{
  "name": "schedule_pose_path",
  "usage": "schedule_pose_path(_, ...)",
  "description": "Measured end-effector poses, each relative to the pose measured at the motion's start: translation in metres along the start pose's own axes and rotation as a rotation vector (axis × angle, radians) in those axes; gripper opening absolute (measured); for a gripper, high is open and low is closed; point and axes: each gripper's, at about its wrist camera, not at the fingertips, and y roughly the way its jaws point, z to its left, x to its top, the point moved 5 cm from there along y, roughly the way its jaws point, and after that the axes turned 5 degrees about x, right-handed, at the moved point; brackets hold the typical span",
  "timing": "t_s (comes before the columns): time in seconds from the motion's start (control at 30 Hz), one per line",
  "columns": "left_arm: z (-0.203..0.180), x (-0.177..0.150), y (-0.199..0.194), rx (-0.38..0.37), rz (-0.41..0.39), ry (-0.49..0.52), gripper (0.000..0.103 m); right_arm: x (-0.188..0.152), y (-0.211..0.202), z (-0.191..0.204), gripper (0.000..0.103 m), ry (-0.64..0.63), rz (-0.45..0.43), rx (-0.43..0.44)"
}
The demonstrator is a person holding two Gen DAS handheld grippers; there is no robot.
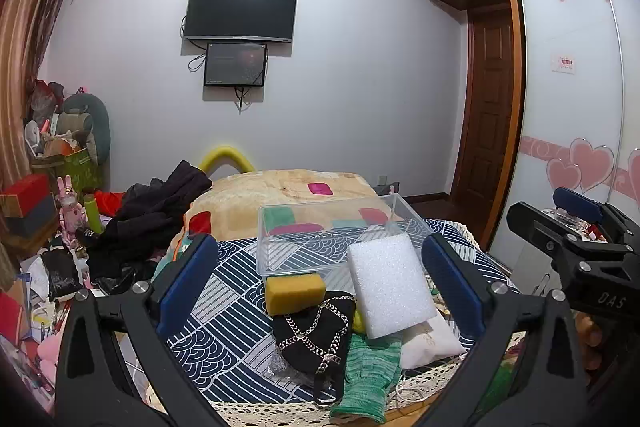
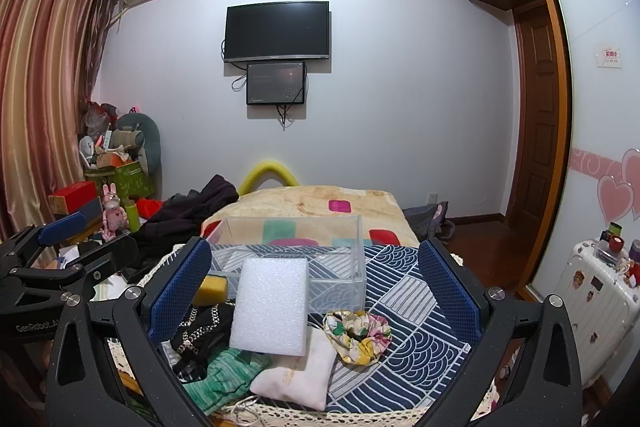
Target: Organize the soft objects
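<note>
I am holding both grippers wide, gripping nothing: left gripper (image 1: 320,279), right gripper (image 2: 316,287). "DAS" and "GenRobot" are showing on their bodies. The white foam block (image 2: 270,307) is leaning against the clear box (image 2: 296,255) amid the soft pile.

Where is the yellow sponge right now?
The yellow sponge lies on the patterned cloth just in front of the clear box, left of the white foam block, touching the black chain-trimmed item.

Left gripper (image 1: 320,287) and right gripper (image 2: 316,291) are both held level, side by side and apart, each with blue-padded fingers (image 1: 188,283) spread wide, jaws gaping, nothing between them, both pointing forward.
</note>
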Motion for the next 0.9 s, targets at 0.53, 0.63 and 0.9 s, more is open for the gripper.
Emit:
schedule_pose_path(0.53,0.0006,0.0003,-0.0002,0.000,0.001,-0.002,0.103,0.0021,-0.0012,0.0019,0.103,-0.002,-0.002,0.000)
schedule_pose_path(0.63,0.0008,0.0006,-0.0004,-0.001,0.000,-0.002,0.103,0.0018,-0.0012,0.0019,0.103,-0.002,-0.002,0.000)
schedule_pose_path(0.9,0.0007,0.0006,-0.0004,-0.001,0.001,-0.003,0.103,0.0019,-0.0008,0.0028,0.103,-0.003,-0.001,0.002)
